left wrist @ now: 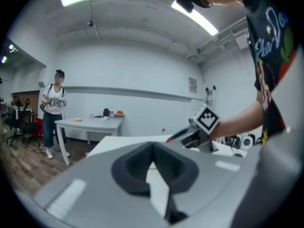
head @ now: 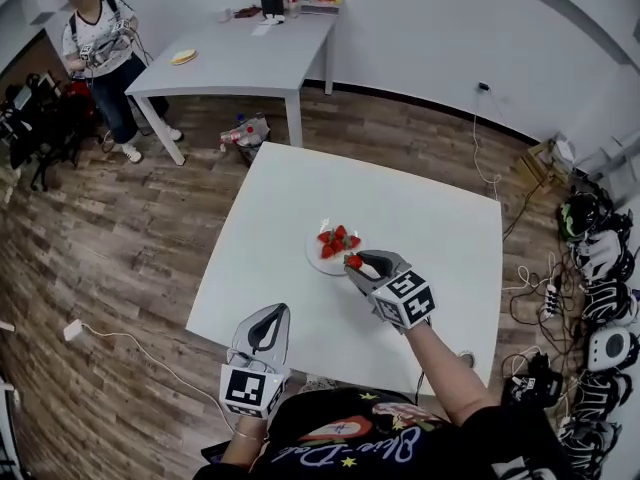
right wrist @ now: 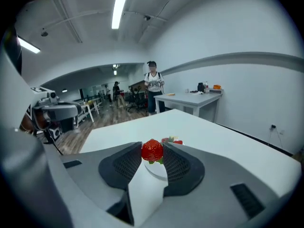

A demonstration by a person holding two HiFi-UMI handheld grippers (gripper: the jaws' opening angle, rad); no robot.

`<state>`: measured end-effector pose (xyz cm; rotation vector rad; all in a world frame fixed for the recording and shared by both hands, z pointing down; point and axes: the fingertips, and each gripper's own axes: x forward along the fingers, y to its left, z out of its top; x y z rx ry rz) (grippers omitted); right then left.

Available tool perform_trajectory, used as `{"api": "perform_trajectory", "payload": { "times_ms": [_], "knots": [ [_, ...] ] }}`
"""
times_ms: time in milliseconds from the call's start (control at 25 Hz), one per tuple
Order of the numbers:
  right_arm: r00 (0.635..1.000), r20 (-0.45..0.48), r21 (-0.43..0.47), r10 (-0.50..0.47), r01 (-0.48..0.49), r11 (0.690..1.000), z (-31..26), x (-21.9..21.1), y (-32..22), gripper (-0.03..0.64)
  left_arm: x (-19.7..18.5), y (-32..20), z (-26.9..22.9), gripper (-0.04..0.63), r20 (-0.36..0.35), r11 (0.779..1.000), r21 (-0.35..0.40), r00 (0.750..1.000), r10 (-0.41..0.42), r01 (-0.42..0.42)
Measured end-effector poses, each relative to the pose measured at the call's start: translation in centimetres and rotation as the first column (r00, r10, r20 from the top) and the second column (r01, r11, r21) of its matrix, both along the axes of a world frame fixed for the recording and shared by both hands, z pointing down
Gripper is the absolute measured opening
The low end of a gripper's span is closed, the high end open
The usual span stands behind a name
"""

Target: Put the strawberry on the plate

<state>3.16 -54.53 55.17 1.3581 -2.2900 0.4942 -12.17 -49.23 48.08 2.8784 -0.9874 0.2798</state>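
A red strawberry (right wrist: 152, 150) sits pinched between the tips of my right gripper (right wrist: 153, 152), which is shut on it. In the head view that strawberry (head: 353, 262) hangs at the near right rim of the white plate (head: 318, 260), which holds several other strawberries (head: 335, 240). The plate (right wrist: 156, 171) shows just beyond and below the jaws in the right gripper view. My left gripper (head: 265, 329) is shut and empty, over the table's near edge, well left of the plate. From the left gripper view, the right gripper (left wrist: 183, 136) shows ahead with the berry at its tip.
The white table (head: 420, 238) carries only the plate. Behind it stands a second white table (head: 240, 63) with small items, and a person (head: 100, 53) stands at its left. Cables and headsets (head: 595, 298) lie on the wooden floor at right.
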Motion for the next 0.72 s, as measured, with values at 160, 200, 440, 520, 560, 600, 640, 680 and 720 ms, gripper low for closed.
{"api": "perform_trajectory", "payload": {
  "times_ms": [160,200,440,520,560,600,640,680,720],
  "knots": [
    [0.985,-0.161,-0.135,-0.059,0.037,0.990,4.4,-0.2,-2.0,0.144,-0.2,-1.8,0.4,-0.009,-0.003,0.999,-0.023,0.999,0.032,-0.032],
    [0.980,-0.186,-0.160,-0.070,0.040,0.986,5.2,-0.1,-2.3,0.145,-0.1,-2.2,0.5,-0.011,-0.004,0.999,-0.025,0.999,0.038,-0.038],
    [0.973,-0.219,-0.266,-0.077,0.016,0.964,8.6,0.9,-3.9,0.145,1.0,-4.1,1.3,-0.009,-0.017,0.996,-0.052,0.997,0.070,-0.071],
    [0.973,-0.218,-0.282,-0.071,0.007,0.959,9.3,0.8,-4.2,0.144,1.0,-4.5,1.8,-0.009,-0.013,0.995,-0.063,0.997,0.079,-0.079],
    [0.975,-0.213,-0.286,-0.068,0.005,0.958,9.5,0.7,-4.3,0.146,1.0,-4.6,1.9,-0.009,-0.009,0.994,-0.068,0.997,0.081,-0.081],
    [0.976,-0.207,-0.287,-0.066,0.004,0.958,9.5,0.6,-4.3,0.146,0.9,-4.8,2.0,-0.009,-0.007,0.994,-0.071,0.997,0.081,-0.081],
    [0.978,-0.199,-0.284,-0.064,0.005,0.959,9.6,0.6,-4.3,0.146,1.0,-5.0,2.0,-0.009,-0.008,0.994,-0.072,0.997,0.082,-0.082],
    [0.980,-0.189,-0.279,-0.063,0.008,0.960,9.5,0.5,-4.3,0.146,1.0,-5.1,1.9,-0.011,-0.008,0.994,-0.070,0.997,0.083,-0.083],
    [0.982,-0.177,-0.270,-0.061,0.011,0.963,9.5,0.5,-4.4,0.146,1.1,-5.3,1.7,-0.009,-0.007,0.994,-0.067,0.996,0.084,-0.085]
  ]
}}
